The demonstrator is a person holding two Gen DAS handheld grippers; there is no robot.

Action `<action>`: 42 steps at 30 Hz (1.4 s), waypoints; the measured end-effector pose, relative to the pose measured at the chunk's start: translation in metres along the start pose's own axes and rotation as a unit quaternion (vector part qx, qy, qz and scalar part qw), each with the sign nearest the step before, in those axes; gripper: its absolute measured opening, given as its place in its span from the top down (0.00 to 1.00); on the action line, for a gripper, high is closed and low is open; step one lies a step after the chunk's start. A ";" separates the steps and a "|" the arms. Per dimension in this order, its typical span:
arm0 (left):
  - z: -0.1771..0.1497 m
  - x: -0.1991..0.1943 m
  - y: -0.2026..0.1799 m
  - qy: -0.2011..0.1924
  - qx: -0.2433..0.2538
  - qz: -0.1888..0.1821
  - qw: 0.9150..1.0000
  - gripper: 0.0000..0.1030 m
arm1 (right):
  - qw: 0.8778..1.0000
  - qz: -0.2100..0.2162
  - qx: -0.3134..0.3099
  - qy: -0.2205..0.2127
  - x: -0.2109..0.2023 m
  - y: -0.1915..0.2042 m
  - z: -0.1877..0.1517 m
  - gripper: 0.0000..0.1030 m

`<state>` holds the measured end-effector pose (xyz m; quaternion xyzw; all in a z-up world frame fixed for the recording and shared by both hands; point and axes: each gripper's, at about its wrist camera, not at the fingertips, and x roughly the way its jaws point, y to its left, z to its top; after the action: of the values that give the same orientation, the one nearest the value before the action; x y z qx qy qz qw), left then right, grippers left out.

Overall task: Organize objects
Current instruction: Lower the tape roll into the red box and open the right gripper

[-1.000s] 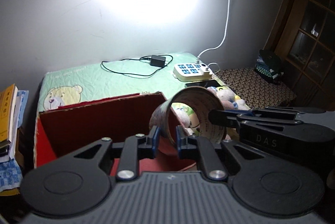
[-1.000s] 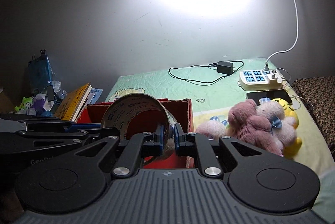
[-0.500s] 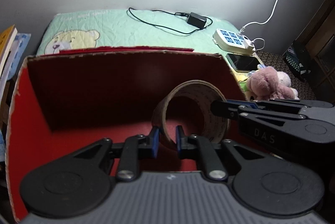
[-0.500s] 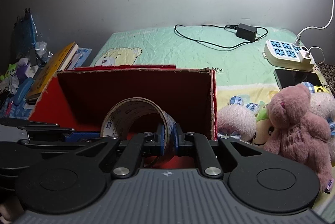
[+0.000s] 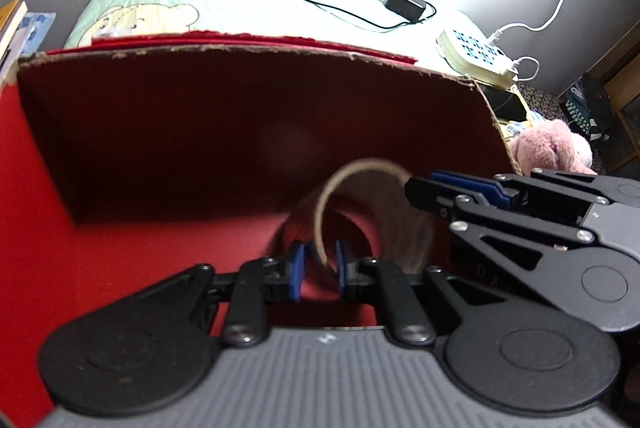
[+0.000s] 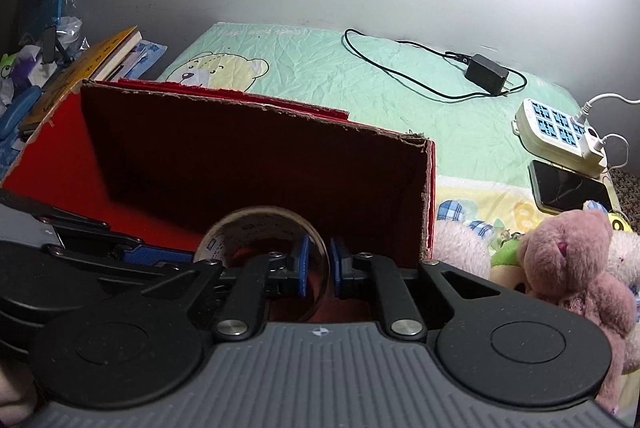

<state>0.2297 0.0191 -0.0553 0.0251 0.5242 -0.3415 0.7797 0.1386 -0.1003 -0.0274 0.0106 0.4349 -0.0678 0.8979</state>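
A cardboard tube [image 5: 400, 228] with printed paper on it lies low inside the red cardboard box [image 5: 240, 128], near the box's right wall. My left gripper [image 5: 319, 266] is shut on the tube's near rim, one blue pad on each side of the wall. My right gripper [image 6: 319, 266] straddles the tube's [image 6: 256, 214] opposite rim inside the box [image 6: 240, 156]. Its jaws are opening, and a thin gap shows beside the wall between them. Each gripper shows in the other's view: the right gripper [image 5: 412, 188] comes in from the right, the left gripper [image 6: 176, 256] from the left.
The box stands on a green bear-print sheet [image 6: 360, 76]. To its right lie pink and white plush toys [image 6: 572, 268], a phone [image 6: 568, 188], a white power strip [image 6: 556, 124] and a black charger [image 6: 486, 72] with its cable. Books [image 6: 96, 64] and clutter sit to the left.
Both grippers have come down with the tube from above the box's rim to deep inside it. The right gripper's pads have parted slightly from the tube wall.
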 end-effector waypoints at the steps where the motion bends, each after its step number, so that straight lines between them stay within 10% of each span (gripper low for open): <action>1: 0.000 0.000 0.000 -0.001 0.001 0.005 1.000 0.90 | 1.000 0.000 -0.003 -0.001 0.000 0.000 0.000 0.85; 10: -0.008 -0.027 0.007 -0.044 0.003 0.021 0.999 0.89 | 0.996 0.058 0.062 -0.005 -0.013 -0.018 -0.001 0.83; 15: -0.013 -0.051 0.019 -0.091 0.006 0.107 0.990 0.89 | 0.975 0.187 0.105 0.061 -0.011 -0.012 0.000 0.82; 20: -0.013 -0.048 0.027 -0.094 0.003 0.160 0.983 0.89 | 0.960 0.225 0.104 0.133 0.012 0.017 -0.005 0.82; 26: -0.012 -0.028 0.028 -0.074 0.001 0.172 0.982 0.81 | 0.957 0.199 0.128 0.167 0.034 0.021 -0.007 0.81; 42: -0.011 -0.029 0.021 -0.072 0.015 0.171 0.982 0.71 | 0.977 0.076 0.172 0.100 0.029 0.034 -0.006 0.81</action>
<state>0.2262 0.0541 -0.0430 0.1017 0.4495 -0.2117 0.8619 0.1564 -0.0692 -0.0552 0.2047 0.5020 -0.0714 0.8372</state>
